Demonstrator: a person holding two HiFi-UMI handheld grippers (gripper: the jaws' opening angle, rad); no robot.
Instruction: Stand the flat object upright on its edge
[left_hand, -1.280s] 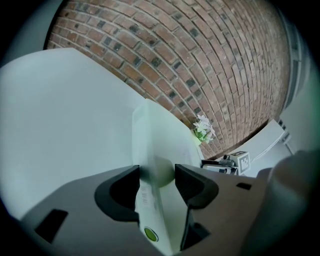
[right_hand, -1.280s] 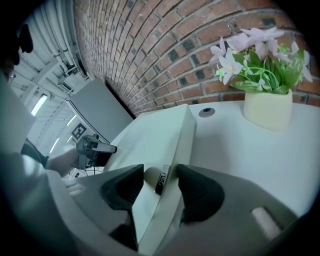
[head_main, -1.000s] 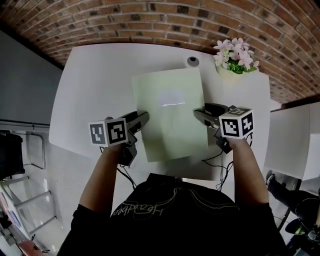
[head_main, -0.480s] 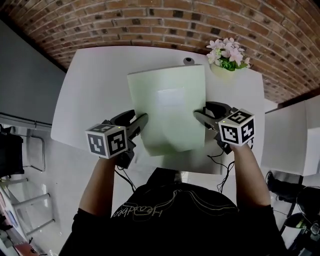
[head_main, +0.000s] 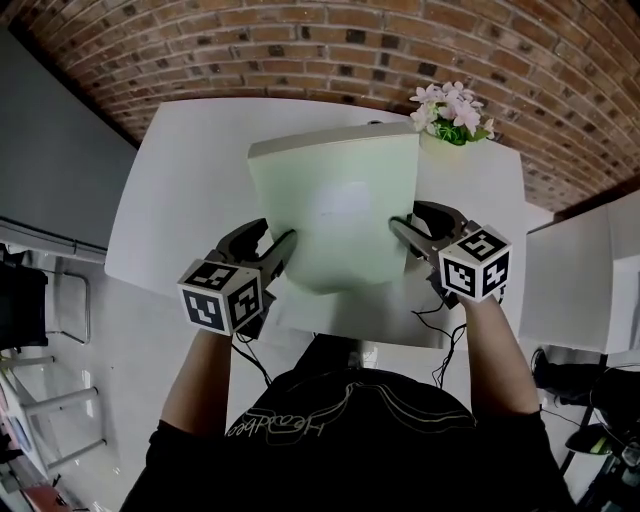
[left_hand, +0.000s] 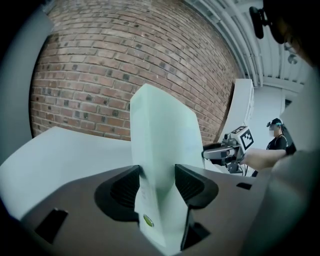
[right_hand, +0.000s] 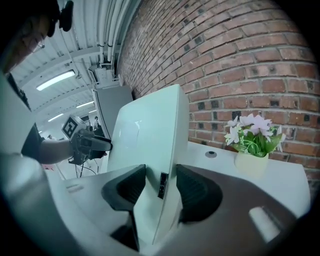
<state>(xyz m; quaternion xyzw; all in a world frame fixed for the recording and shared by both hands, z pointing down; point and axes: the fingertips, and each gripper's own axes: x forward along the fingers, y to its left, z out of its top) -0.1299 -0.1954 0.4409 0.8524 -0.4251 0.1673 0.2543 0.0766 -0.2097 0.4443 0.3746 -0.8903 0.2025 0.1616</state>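
The flat object is a large pale green panel over the white table, tilted up with its far edge raised. My left gripper is shut on its left edge. In the left gripper view the panel stands edge-on between the pads of that gripper. My right gripper grips the right edge. Its jaws have just been closing, with the panel between them. I cannot tell if the panel's near edge touches the table.
A pot of pink flowers stands at the table's far right corner, close behind the panel. A small round grommet sits in the tabletop near it. A brick wall runs behind. Another white table stands to the right.
Both grippers have risen and rolled, carrying the panel. Its far edge has come up, so it stands much steeper than a second ago.
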